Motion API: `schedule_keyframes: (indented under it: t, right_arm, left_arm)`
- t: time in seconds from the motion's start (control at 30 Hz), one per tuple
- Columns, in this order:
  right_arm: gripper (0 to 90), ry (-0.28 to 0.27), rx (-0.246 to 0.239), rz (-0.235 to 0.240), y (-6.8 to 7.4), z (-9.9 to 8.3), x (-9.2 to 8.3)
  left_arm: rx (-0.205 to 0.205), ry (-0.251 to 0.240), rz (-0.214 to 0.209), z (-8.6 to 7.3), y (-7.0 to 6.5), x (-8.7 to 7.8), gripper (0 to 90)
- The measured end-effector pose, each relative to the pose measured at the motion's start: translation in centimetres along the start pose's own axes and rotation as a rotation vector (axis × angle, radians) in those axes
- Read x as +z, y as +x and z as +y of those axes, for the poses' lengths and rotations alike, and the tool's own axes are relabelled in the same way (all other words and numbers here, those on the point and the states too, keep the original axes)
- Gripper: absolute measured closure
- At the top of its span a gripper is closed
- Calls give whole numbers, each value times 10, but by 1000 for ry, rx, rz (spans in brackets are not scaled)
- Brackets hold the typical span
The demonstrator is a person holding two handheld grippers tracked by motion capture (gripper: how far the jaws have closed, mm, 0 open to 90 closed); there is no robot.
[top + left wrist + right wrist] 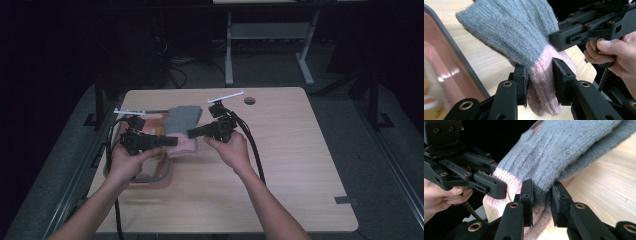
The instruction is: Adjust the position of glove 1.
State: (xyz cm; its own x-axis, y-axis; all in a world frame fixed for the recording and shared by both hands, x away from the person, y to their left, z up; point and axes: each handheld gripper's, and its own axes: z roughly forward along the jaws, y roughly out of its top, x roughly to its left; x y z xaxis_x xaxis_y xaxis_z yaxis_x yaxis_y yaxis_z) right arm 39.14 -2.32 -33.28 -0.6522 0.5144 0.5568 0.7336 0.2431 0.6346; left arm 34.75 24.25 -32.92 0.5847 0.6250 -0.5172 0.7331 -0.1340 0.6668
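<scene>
At the left, a shallow pink tray with a dark rounded rim holds blurred yellowish items. The left hand-held gripper pinches the fuzzy ribbed-knit sock's pink cuff above the wooden tabletop. The right hand-held gripper pinches where its grey knit meets the pink.

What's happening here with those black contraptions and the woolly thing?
A person sits at a wooden table with a black tool in each hand. Both the left tool and the right tool are clamped on the pink cuff end of a grey and pink knitted glove, holding it between them. A pink tray with a dark rim lies beside it on the person's left.
</scene>
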Motion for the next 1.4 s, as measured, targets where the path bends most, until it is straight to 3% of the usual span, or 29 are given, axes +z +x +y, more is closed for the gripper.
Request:
schedule_keyframes:
  t: [0.53,1.1,1.4]
  right_arm:
    - [737,9,-17,24,12,16,22]
    - [736,44,-42,56,23,29,56]
    - [735,60,-29,75,25,30,76]
  left_arm:
    - [-21,-20,26,0,13,-25,673]
    - [-45,-26,53,-9,34,-51,675]
    - [-54,-11,83,-15,46,-59,679]
